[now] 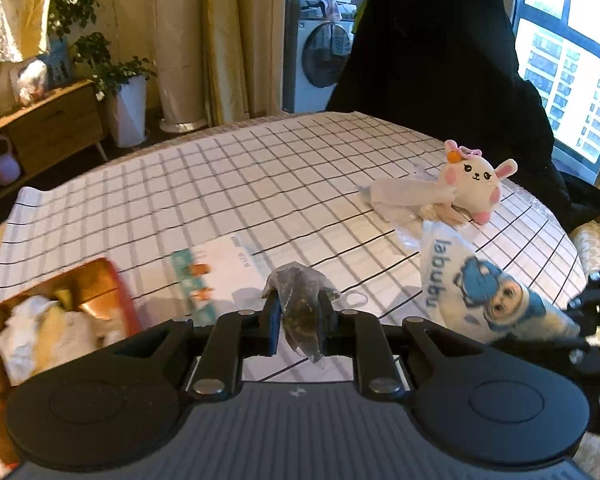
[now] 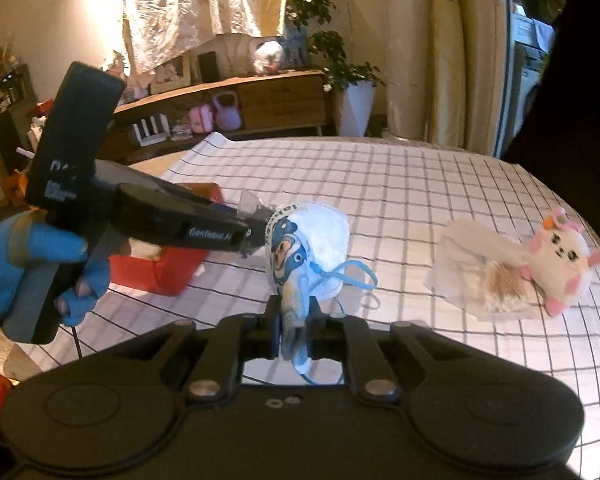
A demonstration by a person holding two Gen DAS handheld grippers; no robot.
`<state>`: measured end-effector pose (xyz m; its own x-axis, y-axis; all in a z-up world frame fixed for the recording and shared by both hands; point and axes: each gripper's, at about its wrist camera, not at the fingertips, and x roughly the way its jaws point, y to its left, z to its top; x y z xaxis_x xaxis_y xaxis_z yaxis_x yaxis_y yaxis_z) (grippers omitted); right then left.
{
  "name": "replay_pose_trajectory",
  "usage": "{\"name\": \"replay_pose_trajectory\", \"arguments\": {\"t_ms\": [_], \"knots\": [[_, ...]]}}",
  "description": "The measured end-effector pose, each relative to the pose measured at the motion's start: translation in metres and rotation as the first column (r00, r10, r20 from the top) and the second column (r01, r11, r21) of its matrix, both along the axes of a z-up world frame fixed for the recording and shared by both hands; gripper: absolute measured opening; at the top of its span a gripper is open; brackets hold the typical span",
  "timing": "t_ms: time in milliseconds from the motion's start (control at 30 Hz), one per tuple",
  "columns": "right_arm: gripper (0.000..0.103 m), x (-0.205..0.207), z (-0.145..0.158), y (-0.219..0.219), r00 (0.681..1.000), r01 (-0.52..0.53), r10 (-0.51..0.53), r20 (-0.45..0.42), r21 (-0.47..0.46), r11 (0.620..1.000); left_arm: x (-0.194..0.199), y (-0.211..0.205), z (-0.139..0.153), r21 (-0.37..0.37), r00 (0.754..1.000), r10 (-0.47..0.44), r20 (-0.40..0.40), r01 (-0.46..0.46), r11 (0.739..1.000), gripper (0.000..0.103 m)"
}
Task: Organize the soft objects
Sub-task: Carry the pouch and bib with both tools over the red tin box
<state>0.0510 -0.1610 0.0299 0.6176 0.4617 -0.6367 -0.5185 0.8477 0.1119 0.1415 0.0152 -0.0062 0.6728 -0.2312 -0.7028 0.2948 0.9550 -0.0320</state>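
Face mask [image 2: 300,248], printed with a blue cartoon figure: clamped in right gripper [image 2: 294,326], raised above checked tablecloth [image 2: 420,184]. Left gripper [image 1: 300,312]: clamped on crumpled clear plastic wrapper [image 1: 300,300], near red box [image 1: 100,280]

Matt black plastic claws [image 1: 298,312] grip crinkly clear film [image 1: 300,300] and a soft cloth mask [image 2: 300,256] — the plush rabbit [image 1: 476,184] looks fuzzy, the checked counter cover [image 1: 260,168] smooth.

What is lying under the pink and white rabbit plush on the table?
The rabbit plush lies partly on a clear plastic bag holding something tan and fluffy. What the bag holds cannot be identified, and the part beneath the plush is covered.
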Motion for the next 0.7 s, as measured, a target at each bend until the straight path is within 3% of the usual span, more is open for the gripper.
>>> {"name": "replay_pose_trajectory", "arguments": {"t_ms": [333, 700], "knots": [[0.011, -0.008, 0.023, 0.059, 0.995, -0.093, 0.093, 0.023, -0.008, 0.996, -0.033, 0.064, 0.020, 0.016, 0.997, 0.074, 0.022, -0.074, 0.997, 0.017], [0.011, 0.019, 0.017, 0.131, 0.985, -0.169, 0.169, -0.037, -0.007, 0.986, -0.042, 0.132, 0.016, 0.035, 0.986, 0.164, 0.005, -0.164, 0.986, 0.017]]}}
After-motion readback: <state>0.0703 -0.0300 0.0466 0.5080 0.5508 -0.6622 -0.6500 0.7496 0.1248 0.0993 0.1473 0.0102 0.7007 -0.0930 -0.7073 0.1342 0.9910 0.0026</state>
